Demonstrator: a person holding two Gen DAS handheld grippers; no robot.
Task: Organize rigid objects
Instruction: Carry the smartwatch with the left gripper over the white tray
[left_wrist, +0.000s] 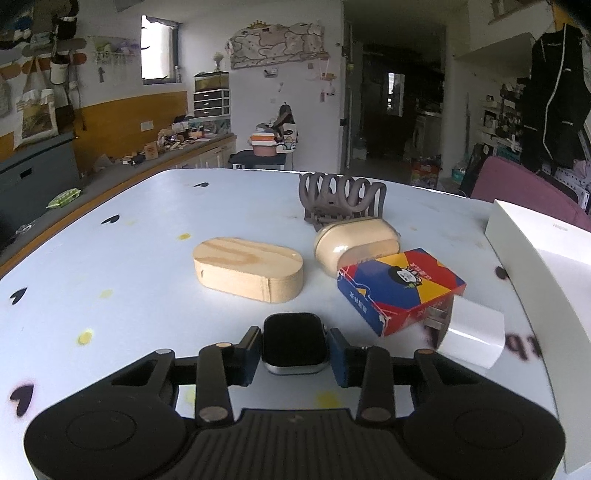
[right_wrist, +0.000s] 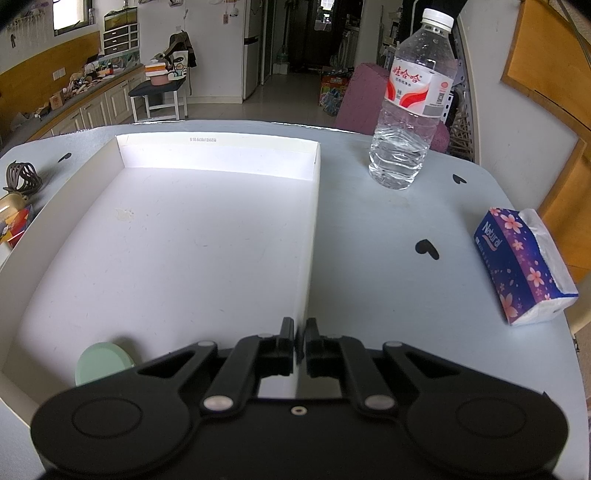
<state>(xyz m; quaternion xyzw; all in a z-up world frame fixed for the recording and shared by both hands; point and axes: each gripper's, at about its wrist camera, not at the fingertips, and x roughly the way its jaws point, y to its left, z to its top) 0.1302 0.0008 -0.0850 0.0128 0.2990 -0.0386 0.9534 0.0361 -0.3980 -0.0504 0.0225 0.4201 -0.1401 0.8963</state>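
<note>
Left wrist view: left gripper (left_wrist: 294, 354), bottom centre, has its jaws narrowed onto a smartwatch body (left_wrist: 294, 343), pads at both sides. It should lift straight, clear of the charger (left_wrist: 471, 338).

Right wrist view: right gripper (right_wrist: 299, 343) is pinched onto the white tray (right_wrist: 312, 236) wall, steadying it. A green lid (right_wrist: 101, 363) lies lower left.
</note>
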